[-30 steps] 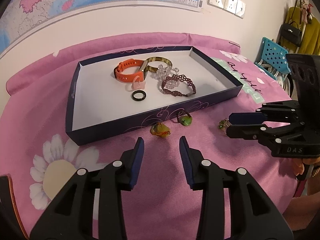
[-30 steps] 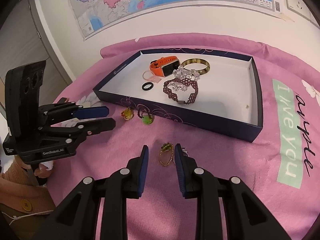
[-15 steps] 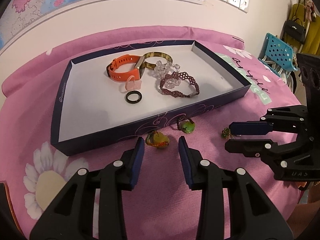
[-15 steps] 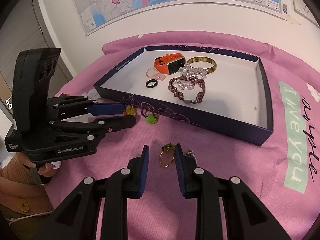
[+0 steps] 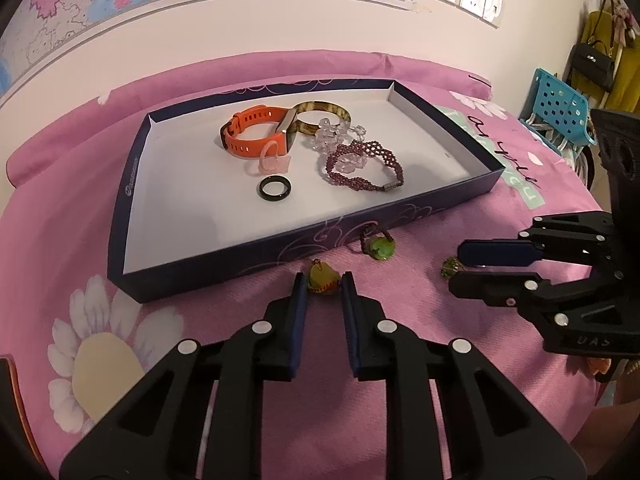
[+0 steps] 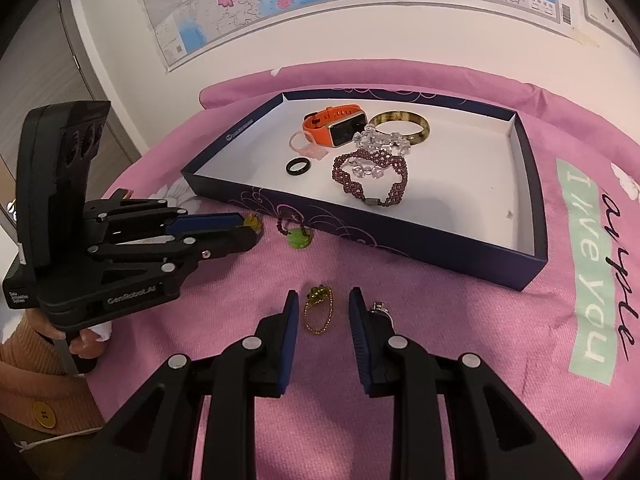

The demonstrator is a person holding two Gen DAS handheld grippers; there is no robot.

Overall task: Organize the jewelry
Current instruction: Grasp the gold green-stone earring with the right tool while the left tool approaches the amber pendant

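A navy box with a white floor holds an orange watch, an amber bangle, a purple beaded bracelet, a pink ring and a black ring. On the pink cloth in front of it, my left gripper has its jaws closing on a yellow-orange ring, and both pads touch it. A green-stone ring lies just to its right. My right gripper stands open around a gold ring with a green top without touching it. A silver ring lies beside its right finger.
The box has a low rim facing both grippers. A teal lettered patch is on the cloth to the right. A wall with a map stands behind. A blue basket is off the table's right. A hand and orange sleeve hold the left gripper.
The left gripper moved forward to the yellow-orange ring, and its jaws narrowed until they reached it. The right gripper kept still around the gold ring.
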